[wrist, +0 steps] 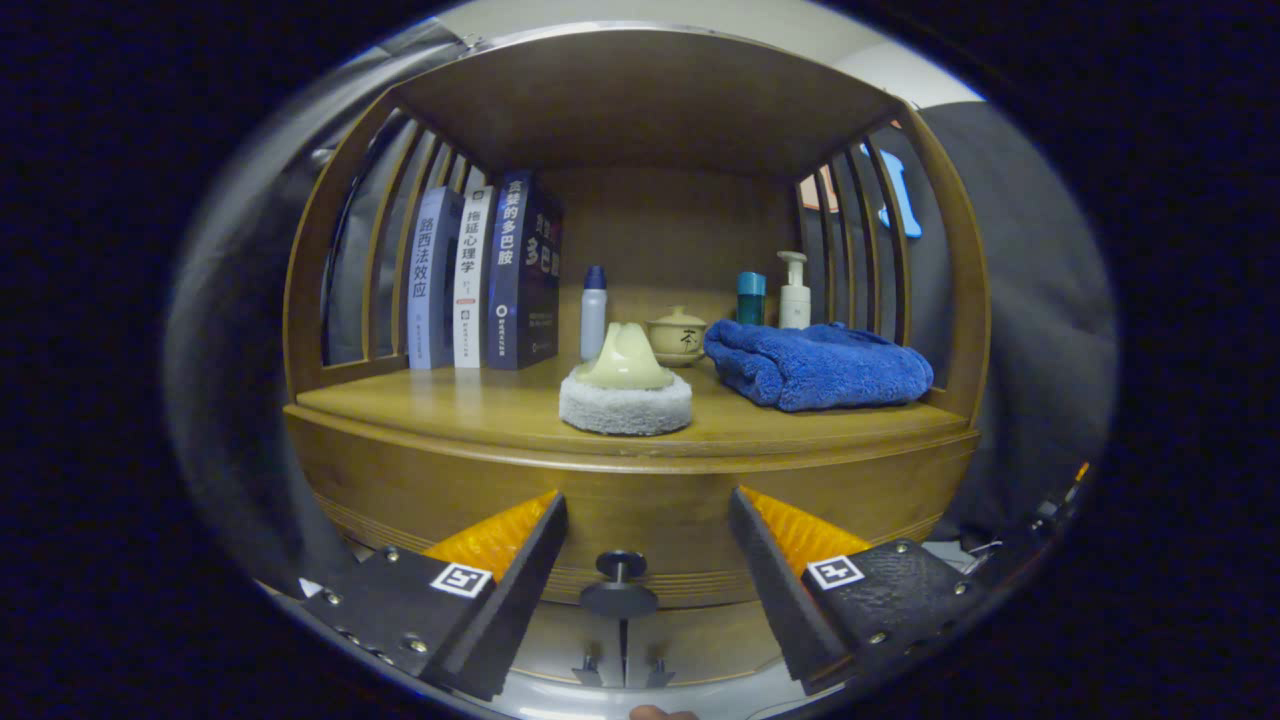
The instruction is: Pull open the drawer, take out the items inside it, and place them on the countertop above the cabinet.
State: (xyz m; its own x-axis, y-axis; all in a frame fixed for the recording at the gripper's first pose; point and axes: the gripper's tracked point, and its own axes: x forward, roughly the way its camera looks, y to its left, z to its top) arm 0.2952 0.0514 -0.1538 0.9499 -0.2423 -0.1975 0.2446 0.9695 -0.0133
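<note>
Right now the gripper [648, 560] has its fingers spread wide apart, holding nothing, with the dark round drawer knob [619, 585] sitting in the gap between them at lower centre of the frame. Drawer [640, 520] front looks flush with the wooden cabinet, so it reads as closed; contents can't be seen. On the countertop [480, 405] at mid frame: a pale scrubber on a white pad [625, 385] at centre, a folded blue towel [818, 365] to the right, books [480, 280] upper left, a small bottle [593, 310], a lidded ceramic cup [677, 335], a teal container [751, 298] and a pump bottle [794, 290] along the back. Stage is ambiguous: closed drawer plus items on top fits either a drawer waiting to be pulled or one emptied and pushed back. Which countertop items, if any, came from the drawer can't be told. Lower drawer edge is cut off by the fingers; fisheye bends the cabinet edges; whether the fingers touch the knob is unclear, looks like not.
</note>
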